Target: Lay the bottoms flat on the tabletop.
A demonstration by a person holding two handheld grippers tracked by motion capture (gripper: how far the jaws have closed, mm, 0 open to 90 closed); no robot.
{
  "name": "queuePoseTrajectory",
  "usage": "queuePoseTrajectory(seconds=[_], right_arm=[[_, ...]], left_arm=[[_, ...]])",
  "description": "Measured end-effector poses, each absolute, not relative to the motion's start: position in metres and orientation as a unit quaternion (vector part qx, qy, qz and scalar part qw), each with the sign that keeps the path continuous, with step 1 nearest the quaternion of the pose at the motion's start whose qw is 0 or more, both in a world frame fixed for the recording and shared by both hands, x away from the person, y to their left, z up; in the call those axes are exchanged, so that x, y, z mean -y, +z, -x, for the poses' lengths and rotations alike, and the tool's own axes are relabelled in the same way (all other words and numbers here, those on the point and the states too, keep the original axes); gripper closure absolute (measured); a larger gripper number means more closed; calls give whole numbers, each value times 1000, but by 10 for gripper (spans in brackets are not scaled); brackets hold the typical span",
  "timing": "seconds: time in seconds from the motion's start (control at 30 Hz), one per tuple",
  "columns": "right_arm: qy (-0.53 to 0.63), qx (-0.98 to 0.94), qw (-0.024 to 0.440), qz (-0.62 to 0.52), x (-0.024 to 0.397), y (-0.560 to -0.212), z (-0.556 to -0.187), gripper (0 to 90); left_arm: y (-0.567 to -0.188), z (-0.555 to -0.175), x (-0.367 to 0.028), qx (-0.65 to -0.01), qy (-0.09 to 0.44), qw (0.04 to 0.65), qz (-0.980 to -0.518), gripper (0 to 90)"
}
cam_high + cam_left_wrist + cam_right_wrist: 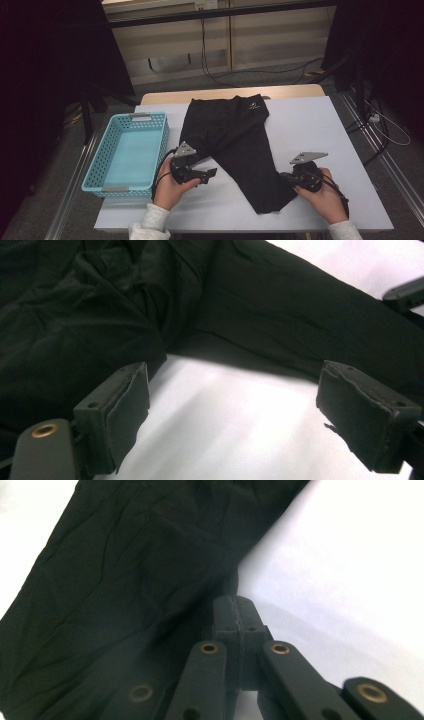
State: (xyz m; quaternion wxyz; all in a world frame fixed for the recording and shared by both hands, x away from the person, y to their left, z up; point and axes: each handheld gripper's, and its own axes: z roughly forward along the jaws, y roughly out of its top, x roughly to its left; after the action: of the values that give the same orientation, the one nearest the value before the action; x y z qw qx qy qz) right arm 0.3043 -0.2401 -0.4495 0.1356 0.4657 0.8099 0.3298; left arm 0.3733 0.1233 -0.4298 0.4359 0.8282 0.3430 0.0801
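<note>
A black pair of shorts point(235, 135) lies spread on the white table point(320, 130), waistband at the far side and both legs toward me. My left gripper point(207, 176) rests just off the hem of the left leg. In the left gripper view it point(232, 385) stands open over bare table, with the black cloth point(275, 305) just beyond its pads. My right gripper point(286, 178) is at the outer edge of the right leg, near its hem. Seen from the right gripper view, its jaws point(235, 605) are shut on the edge of the cloth point(125, 580).
A light blue plastic basket point(97, 170) with nothing in it stands on the table's left side, close to my left hand. White table surface lies to the right of the shorts and along the near edge. Cables run over the floor beyond the table.
</note>
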Motion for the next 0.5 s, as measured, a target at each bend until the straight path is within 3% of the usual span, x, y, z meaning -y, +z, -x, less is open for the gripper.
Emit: queuePoseTrajectory(seconds=[0.1, 0.43, 0.5], right_arm=[[323, -814, 131, -464, 240, -449, -300, 900], [356, -794, 152, -468, 229, -445, -317, 665], [346, -795, 153, -474, 225, -448, -322, 661]], left_arm=[[-430, -373, -122, -341, 77, 435, -830, 138], [-434, -372, -123, -344, 76, 429, -832, 138], [-434, -371, -123, -343, 75, 427, -833, 138]])
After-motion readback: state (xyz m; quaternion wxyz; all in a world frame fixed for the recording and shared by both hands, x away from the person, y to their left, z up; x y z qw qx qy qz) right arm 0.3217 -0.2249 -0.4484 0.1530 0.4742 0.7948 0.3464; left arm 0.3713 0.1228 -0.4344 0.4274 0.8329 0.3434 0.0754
